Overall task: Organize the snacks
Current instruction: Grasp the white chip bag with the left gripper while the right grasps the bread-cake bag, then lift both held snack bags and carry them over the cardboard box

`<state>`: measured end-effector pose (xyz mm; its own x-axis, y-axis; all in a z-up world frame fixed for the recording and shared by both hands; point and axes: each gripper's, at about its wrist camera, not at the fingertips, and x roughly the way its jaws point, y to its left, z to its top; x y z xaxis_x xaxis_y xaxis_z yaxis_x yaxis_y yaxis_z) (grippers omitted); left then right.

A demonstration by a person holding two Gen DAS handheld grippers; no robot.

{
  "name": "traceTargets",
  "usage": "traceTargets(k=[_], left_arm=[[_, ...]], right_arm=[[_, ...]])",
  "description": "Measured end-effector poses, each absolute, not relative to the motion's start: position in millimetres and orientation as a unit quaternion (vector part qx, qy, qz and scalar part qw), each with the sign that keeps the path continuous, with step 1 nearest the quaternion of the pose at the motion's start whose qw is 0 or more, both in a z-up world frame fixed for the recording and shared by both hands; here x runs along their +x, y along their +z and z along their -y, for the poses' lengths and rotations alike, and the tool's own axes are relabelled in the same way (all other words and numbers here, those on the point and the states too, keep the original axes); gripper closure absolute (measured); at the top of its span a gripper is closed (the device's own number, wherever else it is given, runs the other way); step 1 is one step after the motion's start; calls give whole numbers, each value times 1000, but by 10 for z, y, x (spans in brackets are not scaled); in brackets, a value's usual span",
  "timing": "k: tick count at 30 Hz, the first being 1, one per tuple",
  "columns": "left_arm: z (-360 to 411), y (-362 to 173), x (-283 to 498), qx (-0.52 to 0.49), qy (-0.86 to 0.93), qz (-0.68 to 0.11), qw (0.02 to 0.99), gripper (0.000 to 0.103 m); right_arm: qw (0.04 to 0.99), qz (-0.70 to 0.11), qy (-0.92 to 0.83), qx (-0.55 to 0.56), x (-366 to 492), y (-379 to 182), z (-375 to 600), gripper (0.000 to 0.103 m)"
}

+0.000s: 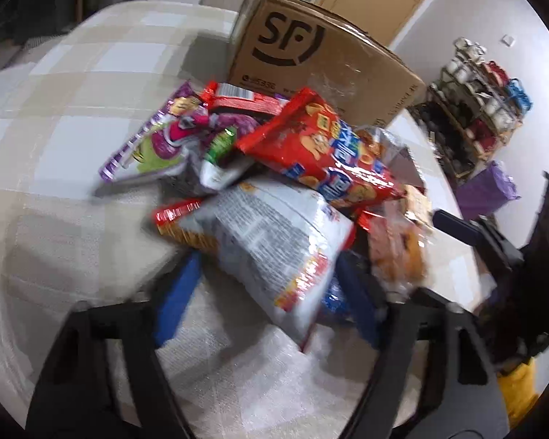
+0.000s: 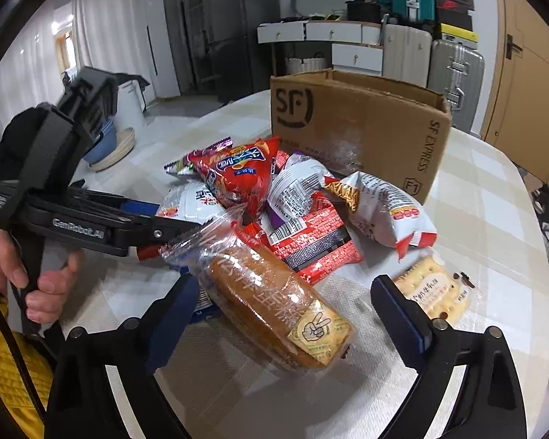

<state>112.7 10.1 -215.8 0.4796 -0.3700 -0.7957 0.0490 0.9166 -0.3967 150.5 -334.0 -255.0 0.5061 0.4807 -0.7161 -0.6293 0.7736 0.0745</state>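
A: How many boxes stood on the bench (image 2: 494,197)?

B: One cardboard box (image 2: 362,128), open at the top, just behind the snack pile (image 2: 285,197).

A: And the packets?

B: Counted from the right wrist view, about eight, some overlapping: one red chip bag (image 2: 238,172) on top, one wrapped cake loaf (image 2: 274,303) at the front, one cracker packet (image 2: 435,292) lying apart to the right.

A: The tools?

B: Two. The left tool (image 1: 267,285) sat with one white chip bag (image 1: 274,245) between its blue fingers (image 1: 175,296); blur hid whether the pads pressed it. The right tool (image 2: 296,311) stood wide around the loaf, its pads clear of the wrapper.
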Motion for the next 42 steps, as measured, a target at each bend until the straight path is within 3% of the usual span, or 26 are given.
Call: traceTargets(k=[4, 7, 16, 42], left_arm=[[-158, -2119, 1085, -169, -138, -495, 841, 56], [-194, -2117, 1025, -176, -148, -493, 839, 73], [-364, -2081, 860, -182, -167, -482, 840, 80], [-771, -1911, 220, -171, -161, -444, 864, 83]], right_arm=[[853, -387, 337, -100, 1559, -2576, 3299, 21], [843, -397, 347, -104, 1569, -2614, 3259, 32], [824, -423, 369, -75, 1569, -2658, 3264, 63], [839, -398, 371, -2, 1329, -2333, 3385, 66]])
